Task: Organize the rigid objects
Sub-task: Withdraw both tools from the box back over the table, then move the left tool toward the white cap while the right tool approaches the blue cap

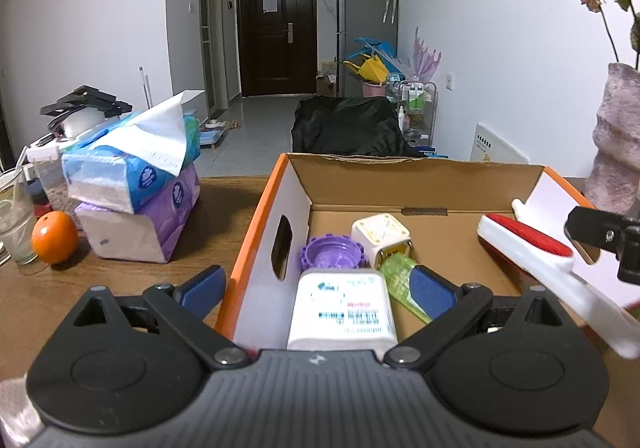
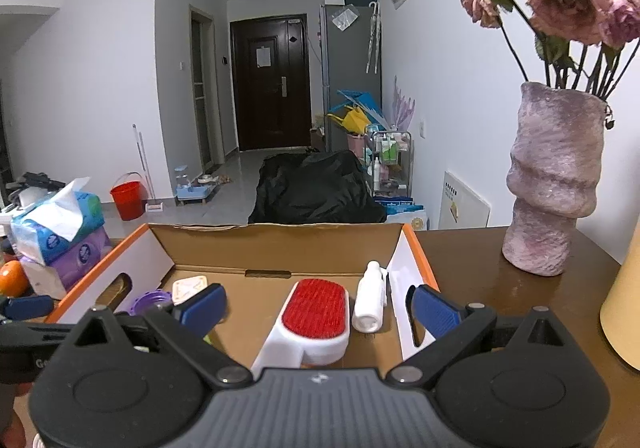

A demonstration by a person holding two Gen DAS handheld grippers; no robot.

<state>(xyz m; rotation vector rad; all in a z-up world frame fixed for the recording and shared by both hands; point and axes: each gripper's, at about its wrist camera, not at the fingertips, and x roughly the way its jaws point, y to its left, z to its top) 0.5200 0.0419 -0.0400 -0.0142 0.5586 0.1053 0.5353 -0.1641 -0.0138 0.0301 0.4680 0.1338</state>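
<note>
Both claws gape over the box (image 2: 280, 244) on the desk (image 2: 480, 276): left claw (image 1: 318, 288) above a white bottle (image 1: 342, 304), right claw (image 2: 316, 308) above the brush (image 2: 314, 312).

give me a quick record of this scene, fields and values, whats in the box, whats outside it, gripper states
container: cardboard box, orange rim, open top, on wooden table
in box, left side: white bottle lying flat, purple lid, cream cube, green packet
in box, right side: lint brush with red pad, small white bottle beside it
outside, left: tissue packs, orange
outside, right: vase with dried roses
left gripper: open, holding nothing
right gripper: open, over the lint brush
</note>
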